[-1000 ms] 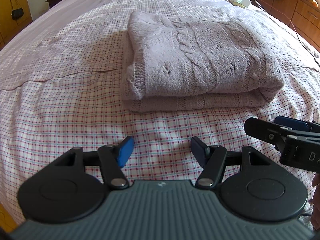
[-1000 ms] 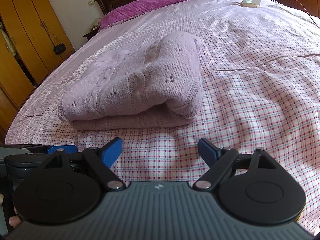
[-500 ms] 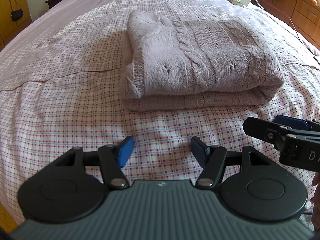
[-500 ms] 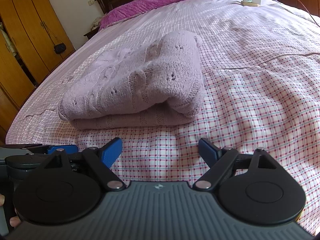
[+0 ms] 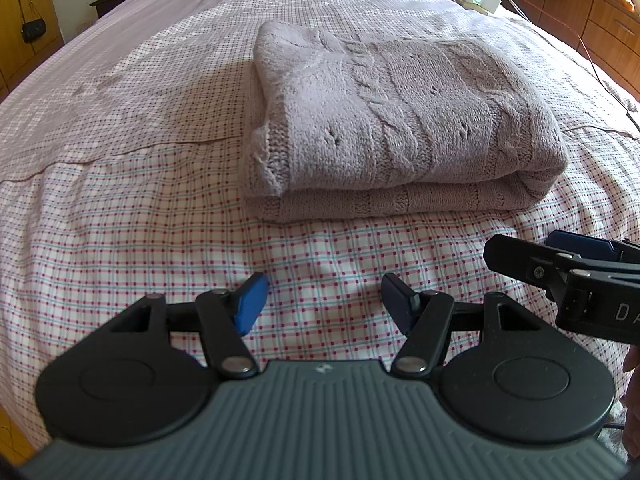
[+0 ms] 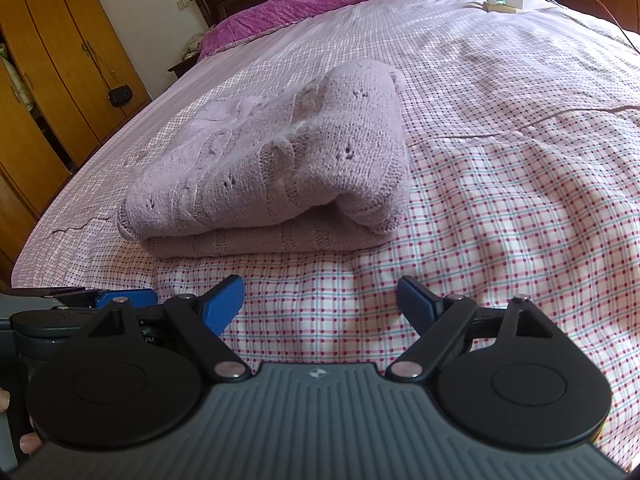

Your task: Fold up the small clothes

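With the left gripper [image 5: 324,300] and right gripper [image 6: 320,304] both agape and empty at lower frame, the folded sweater [image 5: 400,120] at frame centre could unfold if one layer is snagged

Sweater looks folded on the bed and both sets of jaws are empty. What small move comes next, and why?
Probably none on the sweater: it lies doubled over, edges roughly aligned. Left gripper and right gripper hang open short of it, so I'd draw both back from the bed.
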